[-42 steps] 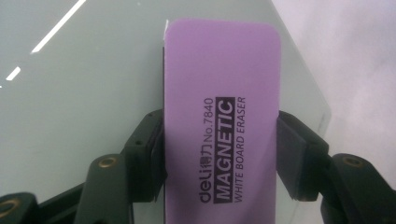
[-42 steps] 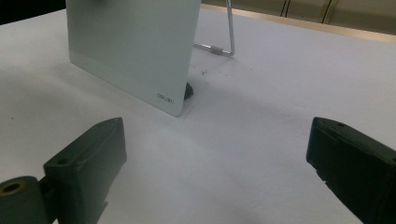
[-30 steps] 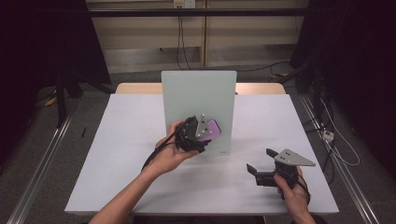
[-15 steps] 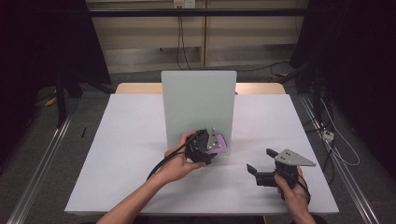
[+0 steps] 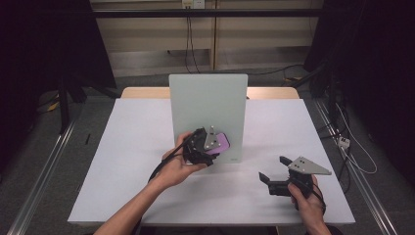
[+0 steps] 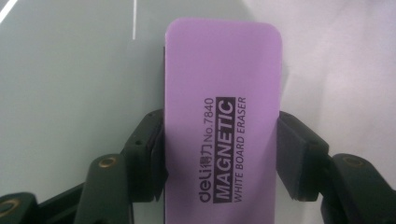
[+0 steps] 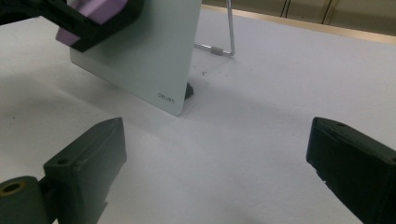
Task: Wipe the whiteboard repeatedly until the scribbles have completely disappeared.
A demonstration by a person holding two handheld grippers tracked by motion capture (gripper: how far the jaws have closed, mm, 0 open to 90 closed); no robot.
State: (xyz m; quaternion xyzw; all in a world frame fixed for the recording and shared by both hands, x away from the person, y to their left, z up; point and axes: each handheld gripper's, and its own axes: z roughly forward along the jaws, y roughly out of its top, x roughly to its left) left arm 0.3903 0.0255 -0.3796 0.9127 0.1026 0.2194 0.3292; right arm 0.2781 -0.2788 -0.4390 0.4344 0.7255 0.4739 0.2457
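Observation:
A pale green whiteboard (image 5: 208, 105) stands upright at the middle of the white table (image 5: 122, 147). My left gripper (image 5: 211, 148) is shut on a purple magnetic whiteboard eraser (image 5: 222, 143) and holds it flat against the board's lower part. In the left gripper view the eraser (image 6: 223, 93) sits between both pads (image 6: 152, 154) of the left gripper (image 6: 222, 154), with the board (image 6: 70, 70) behind it. My right gripper (image 5: 272, 168) rests open near the table's front right. Nothing is between its jaws in the right gripper view (image 7: 217, 158). The board (image 7: 144, 60) and eraser (image 7: 100, 9) lie ahead of it, to the left.
A wire stand (image 7: 229, 32) props the board from behind. A black foot (image 7: 188, 89) sits under the board's corner. Cables run over the floor (image 5: 342, 142) to the right of the table. Dark curtains hang on both sides.
The left gripper slid the eraser down and right over the board, then back to the left a little. The right gripper has kept still.

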